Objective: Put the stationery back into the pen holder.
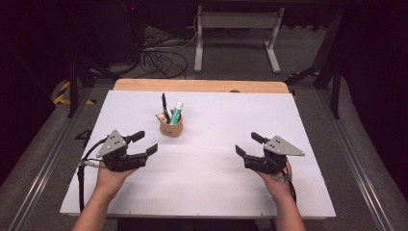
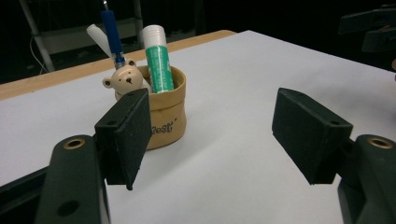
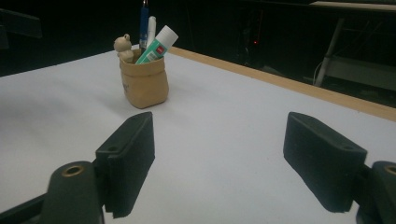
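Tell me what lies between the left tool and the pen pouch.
Nothing: in the high view only bare white tabletop separates the left tool from the pouch. The left gripper view agrees; its jaws stand open and empty.

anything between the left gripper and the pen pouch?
Nothing visible. The left gripper sits open with bare white table between its fingers and the tan pouch; the right gripper is off to the side.

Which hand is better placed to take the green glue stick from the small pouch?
Probably left. The left gripper is open and nearer to the pouch with the glue stick. The right gripper, also open, waits farther away.
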`<state>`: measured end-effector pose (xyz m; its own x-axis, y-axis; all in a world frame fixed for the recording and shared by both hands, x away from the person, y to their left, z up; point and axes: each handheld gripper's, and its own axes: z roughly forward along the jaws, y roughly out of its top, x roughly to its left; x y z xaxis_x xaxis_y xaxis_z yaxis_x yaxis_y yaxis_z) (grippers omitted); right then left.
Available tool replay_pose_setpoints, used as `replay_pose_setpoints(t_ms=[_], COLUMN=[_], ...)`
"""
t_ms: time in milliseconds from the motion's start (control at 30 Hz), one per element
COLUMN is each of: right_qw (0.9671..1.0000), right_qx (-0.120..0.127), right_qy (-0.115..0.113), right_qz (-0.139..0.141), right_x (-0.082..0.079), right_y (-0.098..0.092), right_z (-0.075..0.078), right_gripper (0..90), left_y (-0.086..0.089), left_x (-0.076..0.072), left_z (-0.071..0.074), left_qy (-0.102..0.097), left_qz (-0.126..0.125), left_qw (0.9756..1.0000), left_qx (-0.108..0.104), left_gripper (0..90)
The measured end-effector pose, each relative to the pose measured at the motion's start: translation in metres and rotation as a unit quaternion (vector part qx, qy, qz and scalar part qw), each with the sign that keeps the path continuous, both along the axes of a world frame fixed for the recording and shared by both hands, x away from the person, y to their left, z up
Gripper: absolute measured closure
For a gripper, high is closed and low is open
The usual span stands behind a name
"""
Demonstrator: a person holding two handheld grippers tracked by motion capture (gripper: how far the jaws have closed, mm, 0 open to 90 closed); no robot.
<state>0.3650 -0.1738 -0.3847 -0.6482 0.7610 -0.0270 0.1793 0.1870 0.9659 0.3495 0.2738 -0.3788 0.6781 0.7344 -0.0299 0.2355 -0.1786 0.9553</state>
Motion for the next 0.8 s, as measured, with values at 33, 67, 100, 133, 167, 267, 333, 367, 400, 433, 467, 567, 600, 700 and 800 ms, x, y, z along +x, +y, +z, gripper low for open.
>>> replay_pose_setpoints(t_ms=[33,67,100,133,167,267,333,367,400,433,467,567,600,700,800], right_qw=[1.0,1.0,1.0,1.0,1.0,0.9999,0.9999,0.9999,0.9998,0.9998,0.9998,0.9997,0.9997,0.9996,0.9996], right_qx=[-0.001,-0.002,-0.003,-0.002,-0.002,0.004,0.012,0.014,0.015,0.016,0.018,0.022,0.021,0.024,0.023], right_qy=[-0.001,-0.002,-0.002,-0.002,-0.003,0.0,0.0,-0.001,-0.002,-0.002,-0.003,-0.002,-0.003,-0.003,-0.003], right_qz=[-0.001,-0.001,-0.003,-0.005,-0.006,-0.011,-0.011,-0.01,-0.01,-0.011,-0.011,-0.013,-0.015,-0.016,-0.015], right_x=[0.0,0.0,0.0,0.0,0.0,0.0,0.0,-0.001,-0.001,-0.001,-0.001,-0.001,-0.001,-0.001,-0.001], right_y=[-0.001,-0.001,-0.002,-0.003,-0.004,-0.006,-0.007,-0.008,-0.009,-0.009,-0.01,-0.013,-0.013,-0.014,-0.014], right_z=[0.0,0.0,0.0,0.0,0.0,0.001,0.002,0.002,0.003,0.003,0.003,0.004,0.004,0.004,0.004], right_gripper=[25.7,25.7,25.7,25.7,25.7,25.8,25.8,25.8,25.8,25.8,25.8,25.8,25.8,25.8,25.8], left_y=[0.001,0.001,0.002,0.003,0.004,0.006,0.007,0.007,0.008,0.008,0.009,0.012,0.013,0.016,0.017], left_x=[-0.001,-0.001,-0.002,-0.003,-0.003,-0.004,-0.006,-0.006,-0.007,-0.008,-0.008,-0.009,-0.009,-0.009,-0.009], left_z=[0.0,0.0,-0.001,-0.001,-0.001,-0.001,-0.001,-0.002,-0.002,-0.002,-0.002,-0.002,-0.002,-0.003,-0.003], left_qy=[0.0,-0.001,-0.002,-0.002,-0.001,0.005,0.007,0.005,0.005,0.005,0.005,0.007,0.006,0.007,0.01], left_qz=[0.001,0.0,-0.001,0.0,-0.001,-0.006,-0.007,-0.007,-0.006,-0.005,-0.006,-0.003,-0.001,-0.001,0.002], left_qw=[1.0,1.0,1.0,1.0,1.0,1.0,0.9999,1.0,1.0,1.0,1.0,1.0,1.0,1.0,0.9999], left_qx=[0.002,0.005,0.007,0.008,0.008,-0.004,-0.004,-0.004,-0.002,0.0,0.0,-0.001,0.001,0.001,0.003], left_gripper=[29.3,29.3,29.2,29.2,29.2,29.2,29.1,29.1,29.1,29.1,29.1,29.0,29.0,28.7,28.2])
